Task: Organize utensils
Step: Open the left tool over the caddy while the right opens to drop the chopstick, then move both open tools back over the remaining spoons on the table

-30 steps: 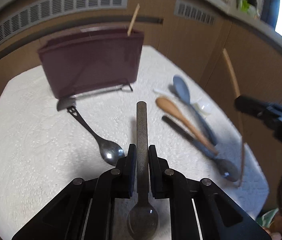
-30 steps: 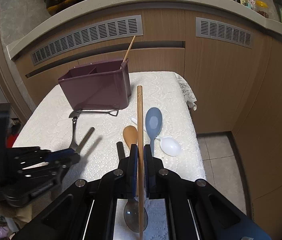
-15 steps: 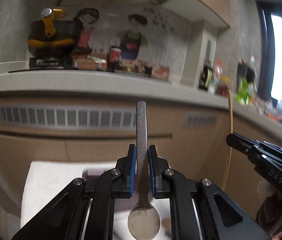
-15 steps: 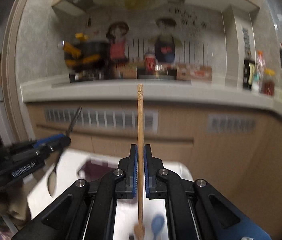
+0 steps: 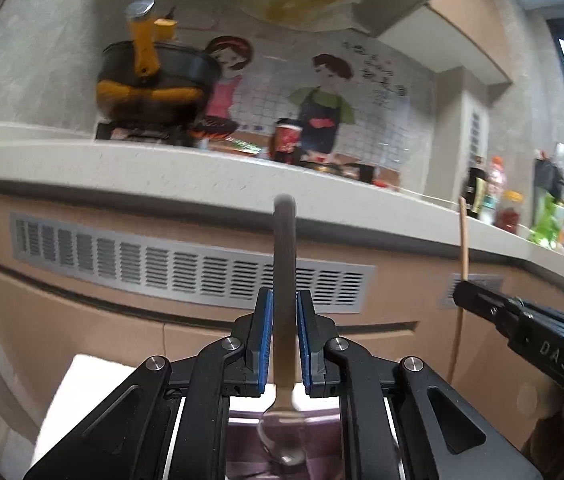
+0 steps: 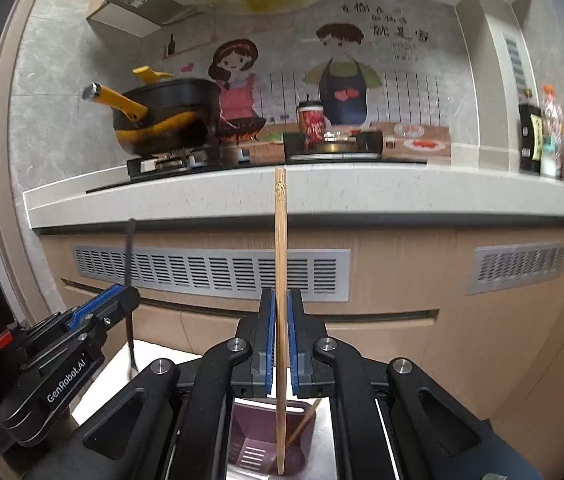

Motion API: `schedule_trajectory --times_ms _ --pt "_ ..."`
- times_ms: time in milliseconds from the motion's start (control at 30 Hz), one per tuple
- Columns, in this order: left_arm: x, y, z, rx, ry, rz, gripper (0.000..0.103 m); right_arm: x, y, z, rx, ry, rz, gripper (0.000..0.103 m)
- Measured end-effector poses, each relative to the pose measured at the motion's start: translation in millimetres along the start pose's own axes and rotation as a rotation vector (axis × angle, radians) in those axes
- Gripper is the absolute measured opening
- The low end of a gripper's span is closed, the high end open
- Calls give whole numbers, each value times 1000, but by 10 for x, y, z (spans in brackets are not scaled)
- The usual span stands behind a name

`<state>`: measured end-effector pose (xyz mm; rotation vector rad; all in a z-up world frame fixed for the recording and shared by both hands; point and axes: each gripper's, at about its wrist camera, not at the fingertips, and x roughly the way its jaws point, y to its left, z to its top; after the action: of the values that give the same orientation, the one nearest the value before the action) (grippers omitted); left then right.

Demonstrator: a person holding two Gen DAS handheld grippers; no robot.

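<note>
My left gripper point(image 5: 284, 300) is shut on a metal spoon point(image 5: 284, 280), handle pointing up, bowl hanging just over the maroon utensil holder point(image 5: 241, 432) below. My right gripper point(image 6: 280, 298) is shut on a wooden chopstick point(image 6: 280, 264) held upright, its lower end above the maroon utensil holder point(image 6: 249, 440). One chopstick point(image 6: 302, 424) leans inside that holder. In the left wrist view the right gripper point(image 5: 466, 300) shows at the right with its chopstick point(image 5: 462, 280). In the right wrist view the left gripper point(image 6: 129, 294) shows at the left with the spoon handle point(image 6: 130, 248).
A white cloth-covered table point(image 5: 69, 392) lies under both grippers. Behind it stands a wooden kitchen counter front point(image 6: 402, 280) with grey vents and a pale worktop point(image 6: 322, 192). A pot with yellow handles point(image 6: 161, 116), a red cup point(image 6: 310, 120) and bottles point(image 6: 530, 136) sit on top.
Both grippers have risen from the table and tilted up toward level, carrying the spoon and the chopstick over the holder. The loose utensils on the cloth have dropped out of view.
</note>
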<state>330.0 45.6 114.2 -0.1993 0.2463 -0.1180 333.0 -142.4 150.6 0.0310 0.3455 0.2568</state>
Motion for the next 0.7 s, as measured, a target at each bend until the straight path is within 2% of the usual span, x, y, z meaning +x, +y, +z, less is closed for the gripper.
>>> schedule_trajectory --times_ms 67,167,233,300,333,367,433,500,567,633,700 --pt "92 49 -80 -22 4 9 13 135 1 -67 0 8 -5 6" --pt "186 59 -281 -2 28 11 13 295 22 -200 -4 34 1 6" --pt "240 103 -426 2 72 -4 16 355 38 -324 -17 45 11 7" --pt "277 181 -547 -5 135 -4 23 430 34 -472 -37 97 28 21" --pt "278 246 -589 -22 161 8 34 449 6 -530 -39 120 26 43" --pt "276 309 -630 -43 188 11 48 443 -25 -577 -36 123 16 60" --pt "234 444 -682 -84 244 12 54 351 -107 -673 -30 117 -30 64" --pt "142 500 -742 -68 276 48 54 262 -185 -748 -34 139 -48 66" --pt "52 525 -825 -43 318 74 61 168 -248 -838 -32 158 -72 83" --pt "-22 514 -894 -29 361 83 66 39 -299 -970 -47 170 -113 93" --pt "-141 507 -997 -16 400 83 72 -84 -316 -1098 -70 183 -151 95"
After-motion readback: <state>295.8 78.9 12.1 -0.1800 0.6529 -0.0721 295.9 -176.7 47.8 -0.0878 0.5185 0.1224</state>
